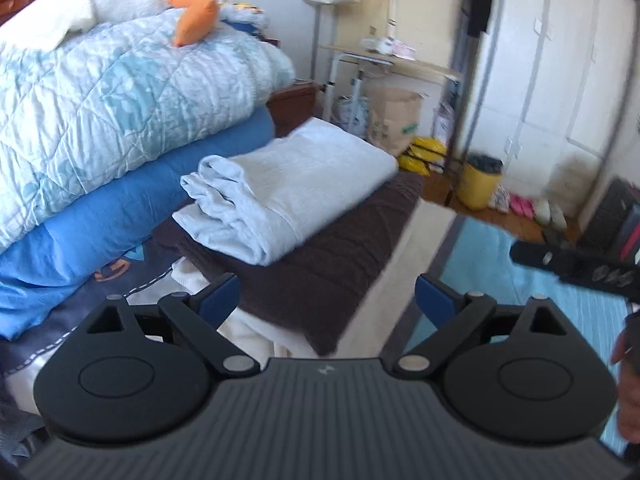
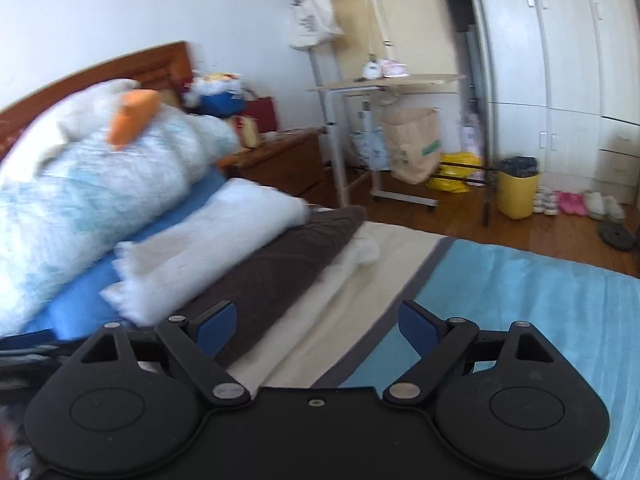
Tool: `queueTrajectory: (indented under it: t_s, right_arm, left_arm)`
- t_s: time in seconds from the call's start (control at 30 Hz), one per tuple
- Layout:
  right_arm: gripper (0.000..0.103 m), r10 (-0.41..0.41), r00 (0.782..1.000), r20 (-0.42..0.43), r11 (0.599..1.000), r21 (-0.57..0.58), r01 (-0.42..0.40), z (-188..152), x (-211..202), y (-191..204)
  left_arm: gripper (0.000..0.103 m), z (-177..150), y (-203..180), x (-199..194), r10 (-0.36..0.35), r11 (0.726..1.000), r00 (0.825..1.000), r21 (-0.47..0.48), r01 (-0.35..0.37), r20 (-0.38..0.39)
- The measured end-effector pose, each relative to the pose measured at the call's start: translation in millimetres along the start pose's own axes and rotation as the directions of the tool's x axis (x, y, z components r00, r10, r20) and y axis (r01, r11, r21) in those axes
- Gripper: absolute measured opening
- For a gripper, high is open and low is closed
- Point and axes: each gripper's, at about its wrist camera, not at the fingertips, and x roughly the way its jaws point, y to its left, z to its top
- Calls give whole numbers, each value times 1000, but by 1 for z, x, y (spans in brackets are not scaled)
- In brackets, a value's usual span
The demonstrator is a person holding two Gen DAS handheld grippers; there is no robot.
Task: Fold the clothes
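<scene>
A folded white garment (image 1: 288, 192) lies on top of a folded dark brown piece (image 1: 320, 272), which rests on a cream folded piece (image 1: 256, 332) on the bed. My left gripper (image 1: 326, 298) hovers open just short of this stack, with nothing between its blue pads. The right wrist view shows the same white garment (image 2: 208, 244) over the brown piece (image 2: 280, 264) and the cream piece (image 2: 340, 300). My right gripper (image 2: 318, 324) is open and empty above the stack's near right edge. A black part of the other gripper (image 1: 580, 270) shows at the right of the left wrist view.
A pale blue quilt (image 1: 120, 96) over a blue blanket (image 1: 120, 208) is piled at the left, with a white plush toy's orange beak (image 1: 194, 16) on top. A light blue sheet (image 2: 540, 312) covers the bed at the right. Beyond stand a nightstand (image 2: 280, 164), rolling table (image 2: 384, 80), paper bag (image 2: 412, 144), yellow bin (image 2: 516, 192) and wardrobe (image 2: 560, 60).
</scene>
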Motion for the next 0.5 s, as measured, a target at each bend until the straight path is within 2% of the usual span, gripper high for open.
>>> queueTrajectory:
  t_s: [0.07,0.27,0.37,0.5]
  right_arm:
    - [96,46,999,6,999,20,-46,-6,-20,0]
    - [97,-53,999,-11,998,-16,53,-28,-66,9]
    - [98,-55,998,-10,998,33,55,-39,-83,4]
    - [98,-97,995,-27,993,70,98,-53,-96,-2]
  left_arm:
    - [96,-8,-7,-10,30,999,1000,27,-30,-7]
    - [102,-29,-31,-32,58,994,997,96,-54,-43]
    - [103,-38,-46,-39,94,988,993,132,-84,-67]
    - [103,-44,-54,-49,48,994,995,101,-39,-87]
